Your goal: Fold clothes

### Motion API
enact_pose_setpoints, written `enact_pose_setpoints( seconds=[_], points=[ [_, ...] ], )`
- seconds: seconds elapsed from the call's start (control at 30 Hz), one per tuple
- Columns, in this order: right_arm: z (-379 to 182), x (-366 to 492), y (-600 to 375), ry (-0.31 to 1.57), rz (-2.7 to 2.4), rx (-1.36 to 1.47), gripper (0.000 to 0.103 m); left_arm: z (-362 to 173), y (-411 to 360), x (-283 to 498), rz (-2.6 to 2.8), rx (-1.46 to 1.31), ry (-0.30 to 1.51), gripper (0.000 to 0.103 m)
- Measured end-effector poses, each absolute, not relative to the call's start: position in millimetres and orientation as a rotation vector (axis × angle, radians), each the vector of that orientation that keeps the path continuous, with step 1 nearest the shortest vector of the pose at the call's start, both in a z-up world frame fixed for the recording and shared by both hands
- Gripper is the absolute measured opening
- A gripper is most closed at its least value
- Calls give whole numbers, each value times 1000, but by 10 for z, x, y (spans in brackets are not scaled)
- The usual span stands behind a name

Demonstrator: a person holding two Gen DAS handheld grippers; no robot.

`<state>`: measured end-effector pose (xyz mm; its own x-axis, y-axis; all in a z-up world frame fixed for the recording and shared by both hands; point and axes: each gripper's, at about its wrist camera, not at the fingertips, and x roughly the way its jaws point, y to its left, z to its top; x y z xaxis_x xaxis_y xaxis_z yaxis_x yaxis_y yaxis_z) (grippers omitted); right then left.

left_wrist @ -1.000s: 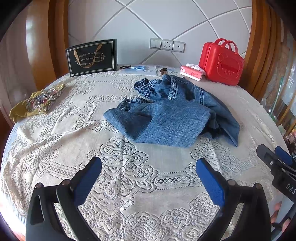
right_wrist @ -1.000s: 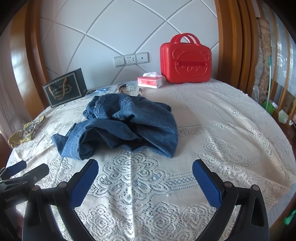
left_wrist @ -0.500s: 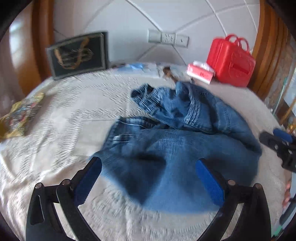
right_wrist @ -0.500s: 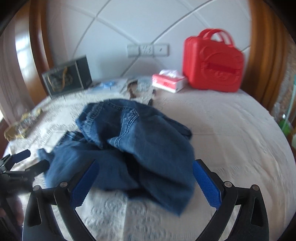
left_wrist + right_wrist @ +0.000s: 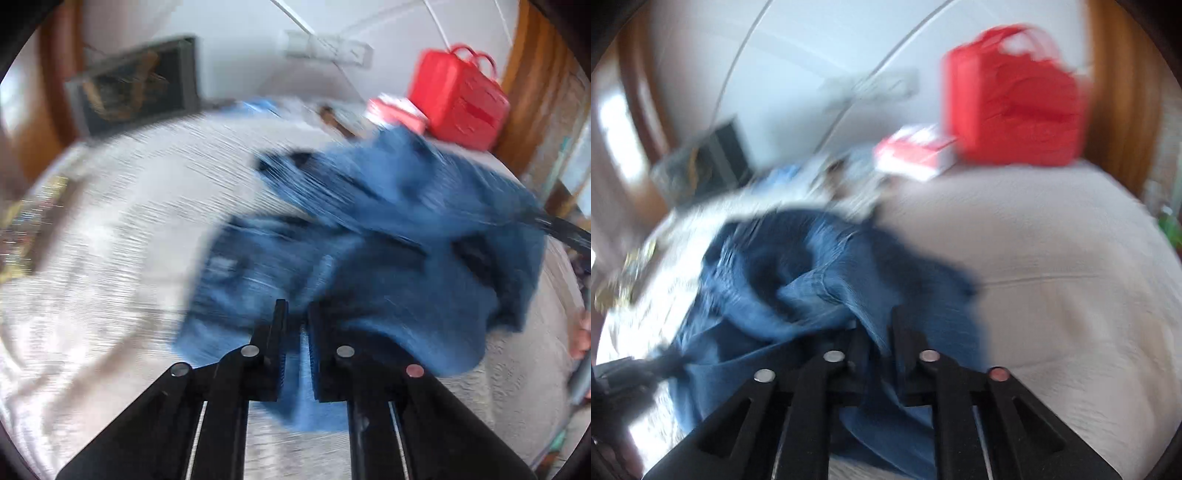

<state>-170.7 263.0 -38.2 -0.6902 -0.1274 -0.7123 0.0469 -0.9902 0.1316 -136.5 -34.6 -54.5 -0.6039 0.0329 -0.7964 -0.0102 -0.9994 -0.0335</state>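
Crumpled blue jeans lie on the round table with the cream lace cloth; both views are blurred by motion. My left gripper is shut on the near edge of the jeans, with denim pinched between its fingers. My right gripper is shut on the jeans too, at their near right edge. The right gripper shows as a dark bar at the right edge of the left wrist view, and the left gripper at the lower left of the right wrist view.
A red case and a red and white tissue box stand at the back right. A black gift bag stands at the back left. A yellow cloth lies at the left edge. Wall behind.
Both grippers moved forward from the table's near edge to the jeans and closed on the near edge of the denim. They were wide open before.
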Motion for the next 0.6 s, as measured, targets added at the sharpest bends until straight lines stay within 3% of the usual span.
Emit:
enact_pose_setpoints(
  seconds=[0.07, 0.17, 0.2, 0.23, 0.27, 0.3, 0.33, 0.37, 0.6],
  points=[
    [-224, -1452, 2966, -207, -2889, 1141, 6, -445, -553, -1283, 2847, -1375, -50, 10],
    [-110, -1152, 3400, -183, -3020, 1170, 6, -440, -798, -1231, 2762, -1414, -240, 13],
    [-98, -1097, 3490, -195, -3008, 1176, 7, -464, -839, -1232, 2719, -1437, -302, 16],
    [-95, -1018, 3537, -221, -2977, 1152, 9, -488, -879, -1233, 2674, -1459, -363, 26],
    [-94, -973, 3528, -218, -2938, 1146, 23, -514, -866, -1240, 2642, -1465, -396, 43],
    [-92, -964, 3460, -191, -2913, 1145, 37, -535, -818, -1248, 2638, -1457, -391, 52],
    [-90, -955, 3390, -165, -2889, 1145, 75, -555, -765, -1255, 2640, -1446, -379, 66],
    [-60, -982, 3260, -127, -2859, 1132, 103, -575, -713, -1262, 2641, -1436, -367, 70],
    [-98, -1374, 2247, 68, -2699, 1099, 102, -810, -574, -1425, 2653, -1524, -166, 70]
  ],
)
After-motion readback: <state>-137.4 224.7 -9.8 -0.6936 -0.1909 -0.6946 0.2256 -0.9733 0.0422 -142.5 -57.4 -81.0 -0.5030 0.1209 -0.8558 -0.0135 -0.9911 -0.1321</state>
